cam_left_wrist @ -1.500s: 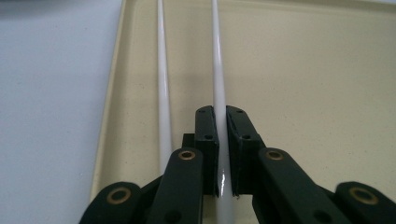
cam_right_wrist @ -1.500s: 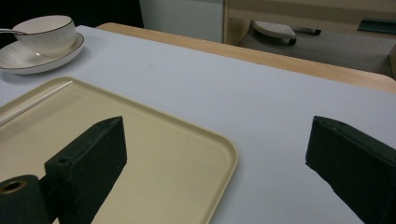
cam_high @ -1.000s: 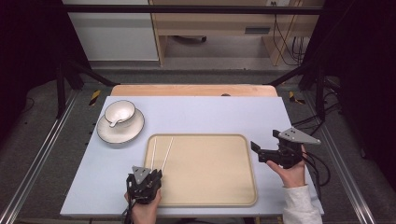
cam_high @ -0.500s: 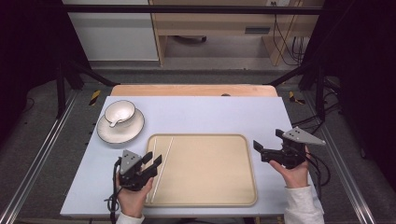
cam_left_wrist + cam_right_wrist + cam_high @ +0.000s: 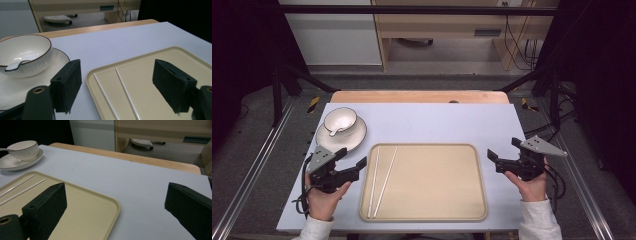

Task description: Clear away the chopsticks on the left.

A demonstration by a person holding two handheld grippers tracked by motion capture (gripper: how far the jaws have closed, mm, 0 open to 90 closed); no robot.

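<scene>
Two thin white chopsticks (image 5: 381, 180) lie side by side on the left part of a beige tray (image 5: 437, 190). My left gripper (image 5: 352, 158) hovers open just left of the tray, its jaws pointing right toward the chopsticks, with nothing between them. In the left gripper view the gripper (image 5: 117, 75) frames the chopsticks (image 5: 126, 92) and the tray (image 5: 150, 60). My right gripper (image 5: 503, 150) is open beside the tray's right edge and holds nothing. In the right gripper view the gripper (image 5: 116, 192) looks across the tray (image 5: 82, 202) to the chopsticks (image 5: 22, 188).
A white bowl (image 5: 340, 121) with a spoon (image 5: 15, 65) in it sits on a white plate (image 5: 342, 140) at the back left, close behind my left gripper. The lilac table top (image 5: 437, 122) stretches behind the tray. A wooden strip (image 5: 417, 96) runs along the far edge.
My left gripper has moved left, off the tray's near-left corner, and turned its jaws rightward. The right gripper has barely shifted. The chopsticks lie where they were.
</scene>
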